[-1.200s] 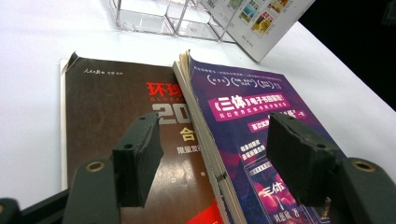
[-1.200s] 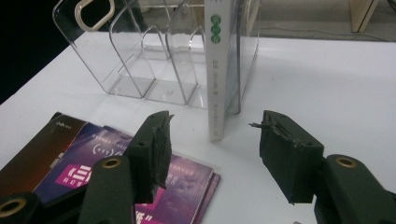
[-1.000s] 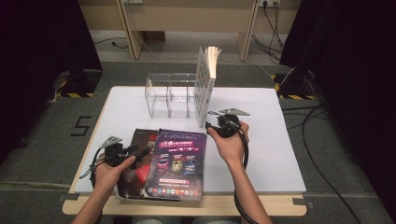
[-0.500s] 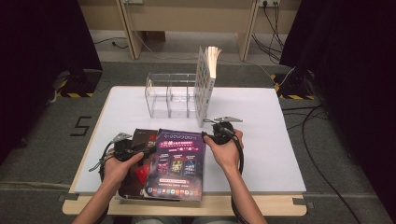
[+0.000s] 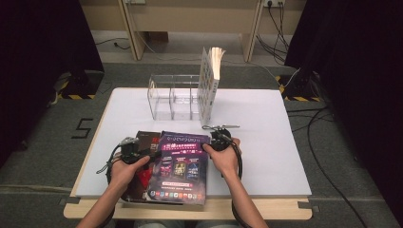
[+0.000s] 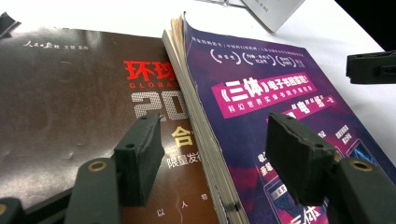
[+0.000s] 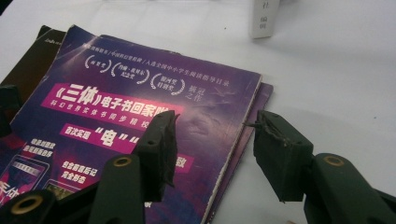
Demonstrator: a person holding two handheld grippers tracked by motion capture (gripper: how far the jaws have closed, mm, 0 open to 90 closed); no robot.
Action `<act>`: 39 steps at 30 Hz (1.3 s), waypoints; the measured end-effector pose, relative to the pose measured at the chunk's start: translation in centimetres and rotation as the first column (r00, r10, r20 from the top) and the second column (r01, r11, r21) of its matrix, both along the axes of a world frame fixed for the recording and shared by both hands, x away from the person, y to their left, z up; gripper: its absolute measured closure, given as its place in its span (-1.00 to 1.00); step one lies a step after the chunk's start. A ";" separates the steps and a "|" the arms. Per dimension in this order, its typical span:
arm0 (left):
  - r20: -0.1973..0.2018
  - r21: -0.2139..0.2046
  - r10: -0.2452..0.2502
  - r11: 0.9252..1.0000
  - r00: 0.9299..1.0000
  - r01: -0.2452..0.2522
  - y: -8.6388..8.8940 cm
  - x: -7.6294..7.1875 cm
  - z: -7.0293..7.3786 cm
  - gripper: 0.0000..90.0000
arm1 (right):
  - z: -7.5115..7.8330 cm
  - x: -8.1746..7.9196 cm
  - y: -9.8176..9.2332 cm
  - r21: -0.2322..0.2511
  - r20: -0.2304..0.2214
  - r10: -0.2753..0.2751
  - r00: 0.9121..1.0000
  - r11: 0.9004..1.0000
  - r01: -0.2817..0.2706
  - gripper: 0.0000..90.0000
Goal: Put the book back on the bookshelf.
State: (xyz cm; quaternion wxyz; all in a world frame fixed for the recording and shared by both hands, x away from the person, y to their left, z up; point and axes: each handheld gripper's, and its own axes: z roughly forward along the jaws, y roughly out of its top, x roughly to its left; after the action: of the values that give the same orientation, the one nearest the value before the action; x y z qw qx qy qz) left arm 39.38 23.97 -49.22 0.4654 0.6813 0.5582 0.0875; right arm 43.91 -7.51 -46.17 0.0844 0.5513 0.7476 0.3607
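A purple paperback [image 5: 180, 166] lies on top of a dark brown magazine [image 5: 140, 183] at the table's near edge. My left gripper [image 5: 145, 154] is at the book's left side. In the left gripper view, my left gripper [image 6: 215, 123] is open, its jaws straddling the page edge of the purple book [image 6: 261, 84] above the brown magazine [image 6: 70, 93]. My right gripper [image 5: 209, 145] is at the book's right side. My right gripper [image 7: 215, 122] has just been closing; the right edge of the book [image 7: 116, 93] sits between its jaws with a gap at the pads.
A clear acrylic rack [image 5: 173, 97] stands at the back of the white table [image 5: 266, 142], with a white book [image 5: 209, 80] upright at its right end. The table's right half is bare. Cables lie on the floor to the right.
The right hand has come down from above the table to the purple book's right edge. The left hand has slid right and down to the book's left edge.
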 end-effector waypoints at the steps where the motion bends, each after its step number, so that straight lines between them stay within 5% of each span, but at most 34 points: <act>1: -0.001 -0.001 -0.002 1.000 1.000 0.002 0.0 0.0 0.0 -0.20 | -0.1 0.1 0.0 -0.002 -0.001 0.000 1.000 1.000 0.000 0.09; 39: -0.031 -0.025 -0.025 0.999 0.999 0.024 -0.9 0.2 -0.6 -0.17 | -1.7 0.6 0.8 0.000 -0.067 -0.010 0.998 1.000 0.010 0.05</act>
State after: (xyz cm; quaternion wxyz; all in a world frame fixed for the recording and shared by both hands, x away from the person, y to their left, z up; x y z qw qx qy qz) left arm 39.63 23.12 -49.81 0.4661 0.6835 0.5580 0.0644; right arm 44.52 -6.75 -47.86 0.0612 0.5668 0.7471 0.3418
